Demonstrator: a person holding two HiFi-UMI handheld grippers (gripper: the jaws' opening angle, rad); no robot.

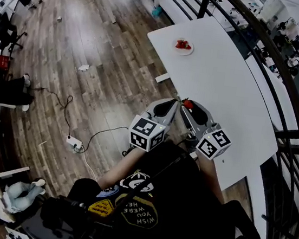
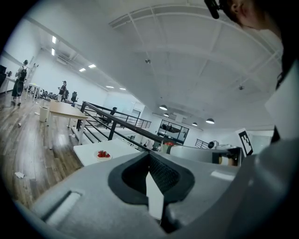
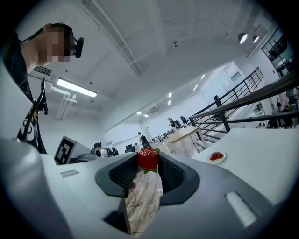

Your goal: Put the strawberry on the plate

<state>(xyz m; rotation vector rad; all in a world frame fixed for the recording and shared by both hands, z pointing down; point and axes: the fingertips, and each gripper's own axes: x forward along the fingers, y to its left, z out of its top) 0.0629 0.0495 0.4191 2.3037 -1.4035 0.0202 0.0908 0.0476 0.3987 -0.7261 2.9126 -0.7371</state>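
Observation:
A red strawberry [image 3: 148, 159] with green leaves sits pinched between the tips of my right gripper [image 3: 148, 164], which is shut on it. From the head view the strawberry [image 1: 187, 103] shows at the front of the right gripper [image 1: 189, 106], held close to the body over the near edge of the white table [image 1: 225, 82]. The white plate [image 1: 183, 47] lies far off on the table's other end with a few strawberries on it; it also shows as a small plate [image 3: 216, 157] and a small plate [image 2: 103, 155]. My left gripper [image 2: 149, 158] is shut with nothing in it, beside the right one.
A black railing [image 1: 286, 79] runs along the table's far side. Left of the table is wooden floor with a power strip [image 1: 73, 143] and its cable. Office chairs [image 1: 5, 29] stand at the far left. The person's dark shirt fills the bottom of the head view.

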